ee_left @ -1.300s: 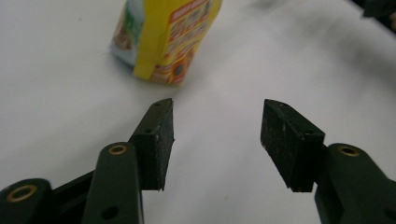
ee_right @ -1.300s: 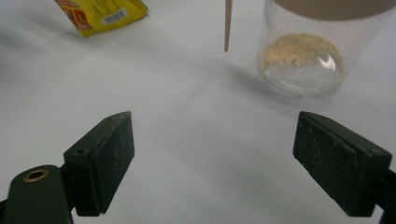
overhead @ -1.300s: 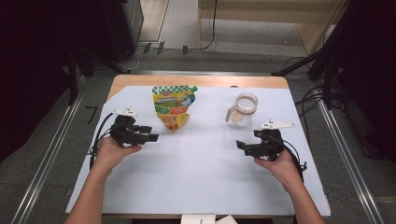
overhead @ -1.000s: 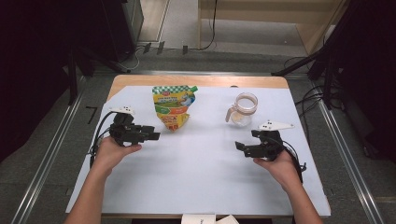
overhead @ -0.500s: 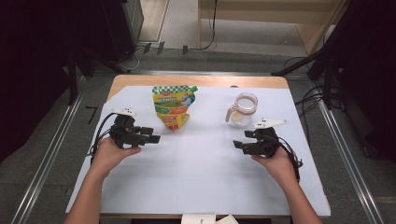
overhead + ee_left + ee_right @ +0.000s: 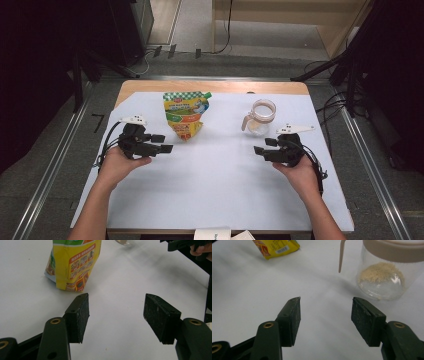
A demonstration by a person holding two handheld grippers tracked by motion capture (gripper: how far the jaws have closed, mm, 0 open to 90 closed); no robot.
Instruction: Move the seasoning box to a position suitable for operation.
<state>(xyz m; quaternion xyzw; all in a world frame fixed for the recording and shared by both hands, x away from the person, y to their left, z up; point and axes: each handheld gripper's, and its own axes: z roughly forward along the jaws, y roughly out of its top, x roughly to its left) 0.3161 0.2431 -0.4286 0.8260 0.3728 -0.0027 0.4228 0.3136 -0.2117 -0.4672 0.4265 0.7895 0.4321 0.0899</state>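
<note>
Pouch [image 6: 185,114]: yellow and green printed refill bag, standing upright at the far left-centre of the white-covered counter [image 6: 215,200], just beyond the left tool [image 6: 162,143].
Jar [image 6: 261,117]: clear glass, beige rim and side handle, pale powder in the bottom; stands at the far right-centre, near the right tool [image 6: 264,146] but apart from it.
Left tool: held low over the counter, jaws partly apart, nothing between them; they opened a little further within the last second, then settled.
Right tool: jaws partly apart and empty, having just narrowed from a wider gap. Both point inward toward the counter's middle.
</note>
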